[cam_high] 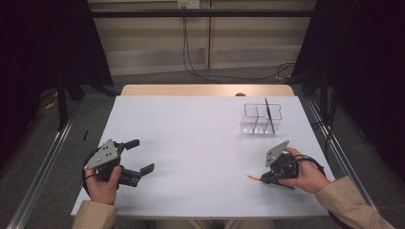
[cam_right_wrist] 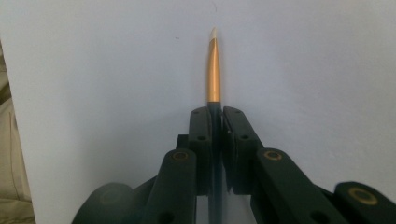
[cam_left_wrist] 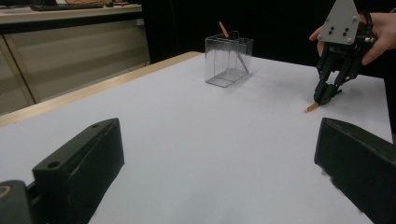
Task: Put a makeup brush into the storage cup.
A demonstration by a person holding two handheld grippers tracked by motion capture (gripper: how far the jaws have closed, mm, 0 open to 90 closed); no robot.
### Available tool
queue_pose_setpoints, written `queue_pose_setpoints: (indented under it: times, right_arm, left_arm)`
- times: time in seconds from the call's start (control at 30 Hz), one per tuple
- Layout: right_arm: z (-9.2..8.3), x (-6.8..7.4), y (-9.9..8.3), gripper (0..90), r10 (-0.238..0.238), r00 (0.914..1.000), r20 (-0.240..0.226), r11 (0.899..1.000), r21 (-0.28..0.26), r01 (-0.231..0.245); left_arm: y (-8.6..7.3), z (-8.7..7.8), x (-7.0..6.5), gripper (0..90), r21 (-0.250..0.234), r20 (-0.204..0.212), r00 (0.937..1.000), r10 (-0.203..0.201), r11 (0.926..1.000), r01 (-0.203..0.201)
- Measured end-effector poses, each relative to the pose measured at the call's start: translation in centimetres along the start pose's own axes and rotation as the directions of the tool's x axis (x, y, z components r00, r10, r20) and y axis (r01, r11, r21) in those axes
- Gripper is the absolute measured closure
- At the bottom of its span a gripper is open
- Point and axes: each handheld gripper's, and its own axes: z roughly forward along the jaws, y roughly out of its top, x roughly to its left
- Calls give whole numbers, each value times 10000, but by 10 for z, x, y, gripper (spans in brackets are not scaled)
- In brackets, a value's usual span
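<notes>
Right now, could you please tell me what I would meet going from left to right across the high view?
Left gripper, open, in the person's left hand → orange-tipped pen clamped by the right gripper → clear plastic box farther back on the white table → right hand.

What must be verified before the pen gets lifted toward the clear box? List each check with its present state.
1. Right gripper shut on the pen: ok.
2. Pen centred between the jaws, gold tip sticking out ahead: ok.
3. Clear box upright on the table: ok.
4. Free compartment in the box: cannot tell; one pen-like thing already leans inside.
5. Left gripper open and well away from the path: ok.
6. Table between pen and box free of obstacles: ok.
</notes>
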Motion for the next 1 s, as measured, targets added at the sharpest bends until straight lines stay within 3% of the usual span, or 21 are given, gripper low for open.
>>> queue_pose_setpoints:
  times: [1.0]
  right_arm:
    - [2, -1, 8, 835, 286, 9996, -50, 9977, 622, -283]
  left_arm:
    - [-1, 10, 6, 14, 70, 185, 9998, -33, 10000, 31]
